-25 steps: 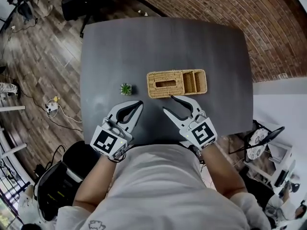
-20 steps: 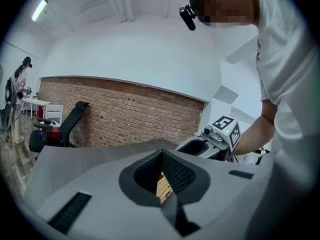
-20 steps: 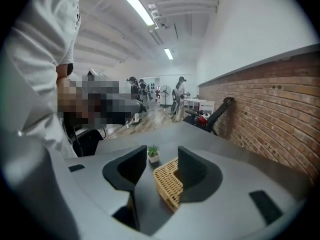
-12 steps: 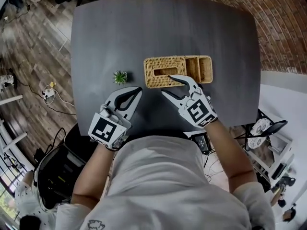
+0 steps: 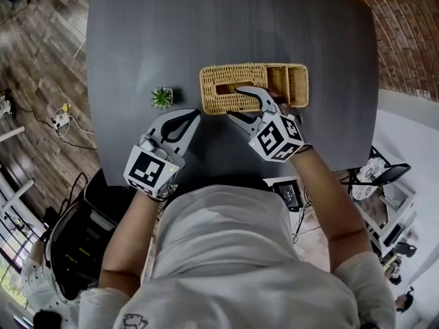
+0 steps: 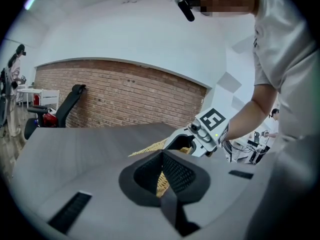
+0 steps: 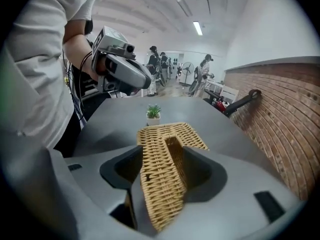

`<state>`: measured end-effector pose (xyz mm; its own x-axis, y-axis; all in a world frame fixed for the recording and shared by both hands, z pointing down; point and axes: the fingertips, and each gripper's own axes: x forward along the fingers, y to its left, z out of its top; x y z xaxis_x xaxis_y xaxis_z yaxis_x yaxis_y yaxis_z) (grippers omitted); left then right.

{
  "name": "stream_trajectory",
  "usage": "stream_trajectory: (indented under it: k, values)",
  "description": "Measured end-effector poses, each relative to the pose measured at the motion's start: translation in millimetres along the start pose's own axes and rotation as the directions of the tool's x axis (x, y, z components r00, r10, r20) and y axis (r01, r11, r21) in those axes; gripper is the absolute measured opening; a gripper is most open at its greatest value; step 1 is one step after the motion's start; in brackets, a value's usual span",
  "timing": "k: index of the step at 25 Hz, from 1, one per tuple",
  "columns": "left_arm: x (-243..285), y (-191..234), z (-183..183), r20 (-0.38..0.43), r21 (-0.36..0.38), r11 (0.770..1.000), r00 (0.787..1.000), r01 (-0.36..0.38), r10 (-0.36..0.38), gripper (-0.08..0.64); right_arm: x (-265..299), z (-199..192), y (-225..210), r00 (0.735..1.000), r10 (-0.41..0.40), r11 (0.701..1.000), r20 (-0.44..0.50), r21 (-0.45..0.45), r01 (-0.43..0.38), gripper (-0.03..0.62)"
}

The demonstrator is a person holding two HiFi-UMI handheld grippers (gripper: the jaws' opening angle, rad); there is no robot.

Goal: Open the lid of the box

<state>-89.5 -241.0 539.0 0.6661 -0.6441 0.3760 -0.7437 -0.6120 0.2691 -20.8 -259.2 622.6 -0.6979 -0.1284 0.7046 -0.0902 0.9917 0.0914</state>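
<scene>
A wicker box (image 5: 254,88) lies on the dark table (image 5: 226,19). Its left part bears a slotted lid (image 5: 223,88), and its right part has open compartments. My right gripper (image 5: 236,103) is open. Its jaws have just been opening, and they straddle the lid's near edge without pressing on it. In the right gripper view the woven lid (image 7: 170,134) runs up between the spread fingers of the right gripper (image 7: 162,151). My left gripper (image 5: 195,114) is shut and empty, left of the box and near the table's front edge. Its closed jaws (image 6: 162,156) point toward the box (image 6: 150,148).
A small potted plant (image 5: 162,97) stands left of the box, just beyond the left gripper, and it shows beyond the lid (image 7: 153,112) too. A black chair (image 5: 75,252) sits at the lower left, and cables lie on the wood floor. Other people stand far off in the room.
Both grippers have come down toward the table. The right one moved from in front of the box onto the lid's near edge, and its jaws spread wider. The left stays shut.
</scene>
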Motion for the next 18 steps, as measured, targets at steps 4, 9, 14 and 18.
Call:
stream_trajectory:
  k: [4, 9, 14, 18]
  values:
    - [5, 4, -13, -0.014, -0.014, 1.0, 1.0, -0.006, 0.006, 0.011, 4, -1, 0, 1.0, 0.006, 1.0, 0.004, -0.028, -0.006, 0.261]
    - [7, 8, -23, -0.008, -0.04, 0.999, 1.0, -0.021, 0.02, 0.011, 4, -1, 4, 0.999, 0.042, 0.999, 0.015, -0.033, -0.042, 0.247]
    - [8, 9, -31, -0.012, -0.054, 0.998, 1.0, -0.014, 0.014, 0.011, 5, -1, 8, 0.996, 0.089, 0.996, 0.008, -0.03, -0.089, 0.301]
    - [9, 9, -31, -0.01, -0.056, 0.998, 1.0, -0.015, 0.015, 0.011, 12, -9, 17, 0.992, 0.124, 0.99, -0.03, -0.059, -0.125, 0.305]
